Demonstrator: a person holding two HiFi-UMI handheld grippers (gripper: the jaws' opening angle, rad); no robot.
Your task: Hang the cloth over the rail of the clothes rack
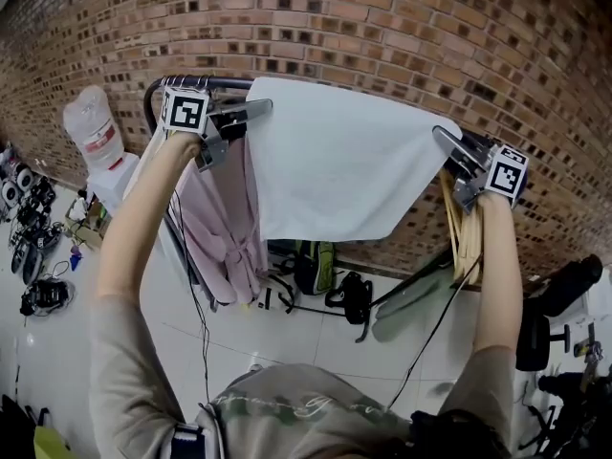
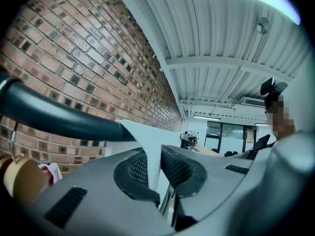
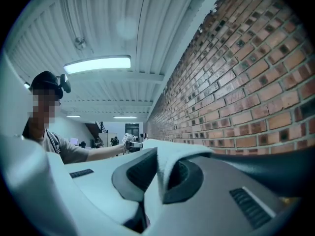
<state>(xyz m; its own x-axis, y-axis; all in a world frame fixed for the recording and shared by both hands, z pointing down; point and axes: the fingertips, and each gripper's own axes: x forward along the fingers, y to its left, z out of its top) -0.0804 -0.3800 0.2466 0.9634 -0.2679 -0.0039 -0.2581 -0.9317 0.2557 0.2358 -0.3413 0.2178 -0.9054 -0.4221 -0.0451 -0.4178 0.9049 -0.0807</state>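
We have the left tool [image 1: 256, 111] and the right tool [image 1: 446, 142] each clamped on a top corner of the cloth [image 1: 335, 161]; it hangs spread at the rail [image 1: 222, 83], taut so it should drape evenly.

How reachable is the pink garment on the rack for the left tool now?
Probably not: the left tool is shut on the white cloth at the rail. The pink garment hangs just below it with nothing between, so only that grip holds it back.

Brick wall [image 1: 382, 27], pink garment [image 1: 225, 218], water jug [image 1: 91, 127], green backpack [image 1: 313, 266]
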